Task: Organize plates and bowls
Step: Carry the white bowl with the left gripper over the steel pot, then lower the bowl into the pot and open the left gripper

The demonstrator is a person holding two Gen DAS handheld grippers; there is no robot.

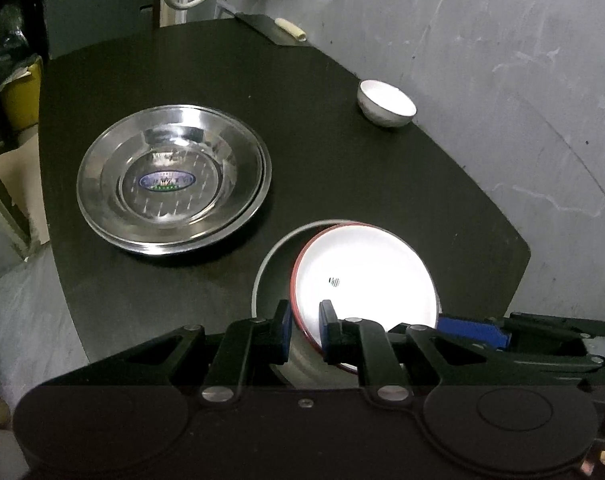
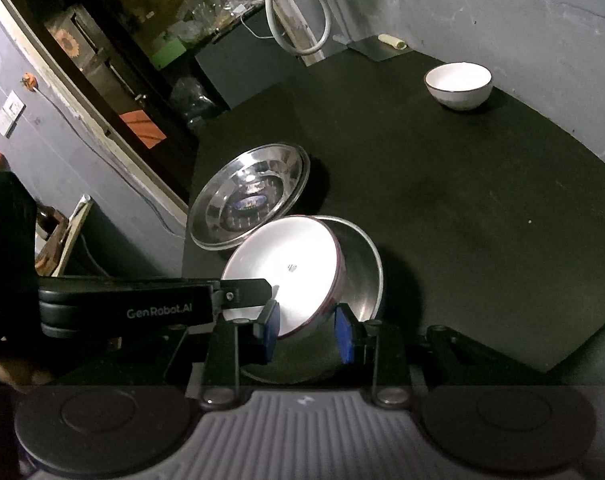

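Observation:
A white red-rimmed plate (image 1: 366,276) leans tilted inside a grey metal bowl (image 1: 274,280) near the table's front edge. My left gripper (image 1: 305,320) straddles the plate's near rim, jaws a little apart. My right gripper (image 2: 308,326) straddles the same plate (image 2: 286,268) and bowl (image 2: 362,272) from the other side, jaws apart; its blue pad (image 1: 472,330) shows in the left view. A stack of steel plates (image 1: 174,178) with a blue sticker lies to the left, also in the right wrist view (image 2: 250,196). A small white bowl (image 1: 386,103) stands at the far right near the wall (image 2: 458,85).
The black table (image 1: 342,168) ends close behind the small bowl at a grey wall (image 1: 502,60). A cleaver with a pale handle (image 1: 290,29) lies at the far edge. A white hose (image 2: 286,20) hangs at the back. Shelves and clutter stand left of the table.

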